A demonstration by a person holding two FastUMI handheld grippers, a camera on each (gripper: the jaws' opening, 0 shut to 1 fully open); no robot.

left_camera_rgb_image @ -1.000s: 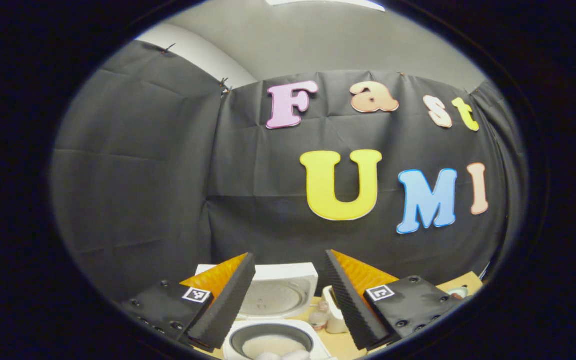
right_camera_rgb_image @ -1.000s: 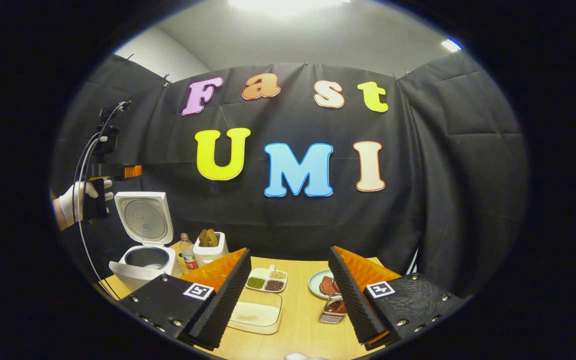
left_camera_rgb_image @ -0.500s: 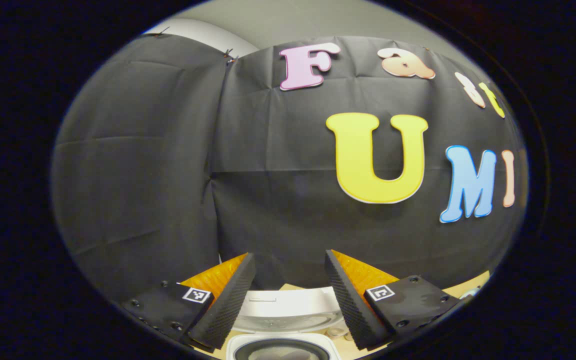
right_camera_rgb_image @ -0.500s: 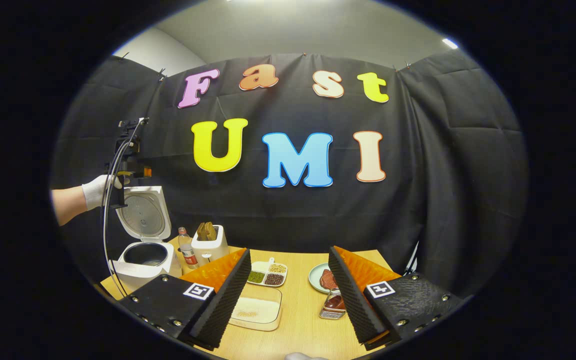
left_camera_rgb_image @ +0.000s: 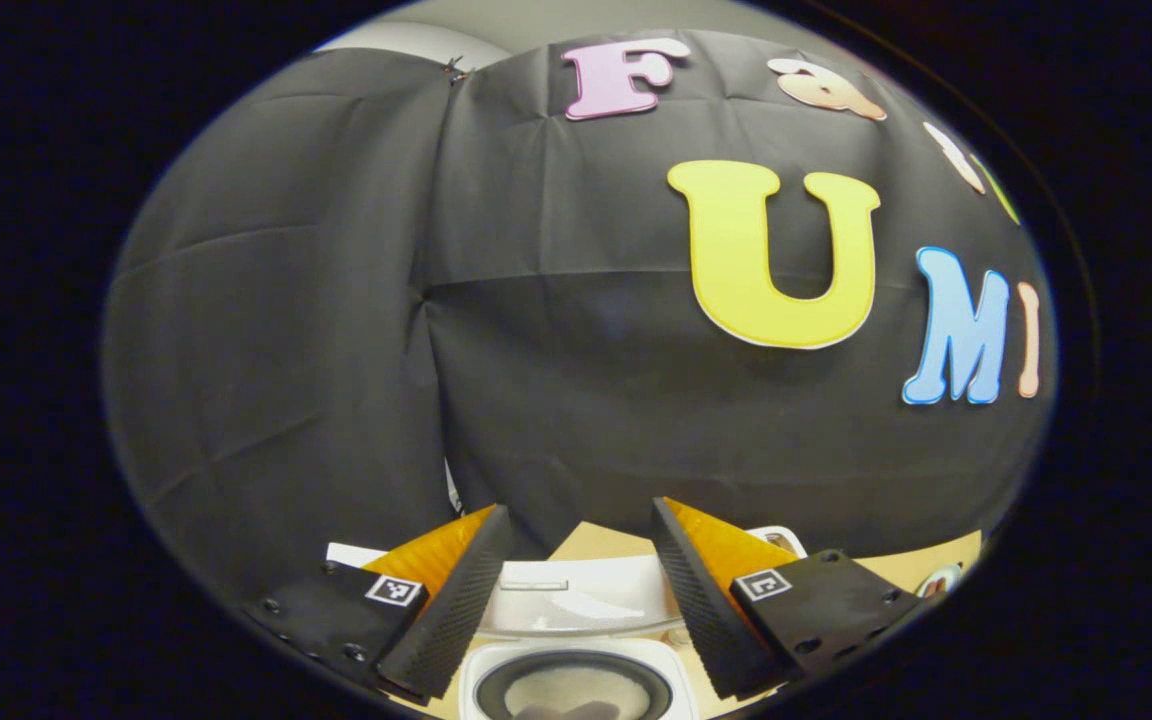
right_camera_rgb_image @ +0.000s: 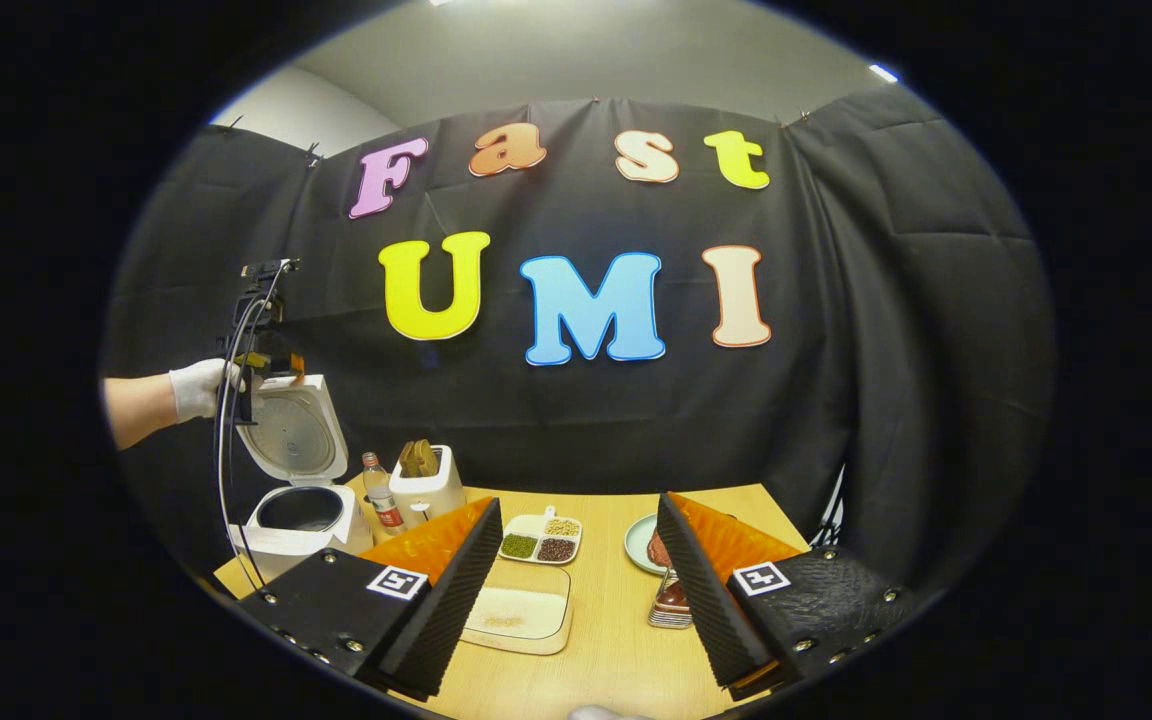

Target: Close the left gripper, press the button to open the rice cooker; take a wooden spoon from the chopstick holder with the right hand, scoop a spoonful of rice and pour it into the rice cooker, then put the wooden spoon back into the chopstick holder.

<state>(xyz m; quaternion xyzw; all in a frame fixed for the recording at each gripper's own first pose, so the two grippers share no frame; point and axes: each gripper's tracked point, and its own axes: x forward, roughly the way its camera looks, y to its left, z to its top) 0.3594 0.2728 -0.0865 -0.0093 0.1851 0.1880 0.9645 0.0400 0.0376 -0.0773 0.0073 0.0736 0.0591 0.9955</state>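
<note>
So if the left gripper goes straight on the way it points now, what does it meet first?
Probably the raised lid of the open rice cooker, just beyond the left gripper; depth is unclear.

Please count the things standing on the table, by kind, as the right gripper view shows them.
Rice cooker: 1
Bottle: 1
Chopstick holder: 1
Divided dish: 1
Rice tray: 1
Plate: 1
Small rack: 1
Total: 7
</note>
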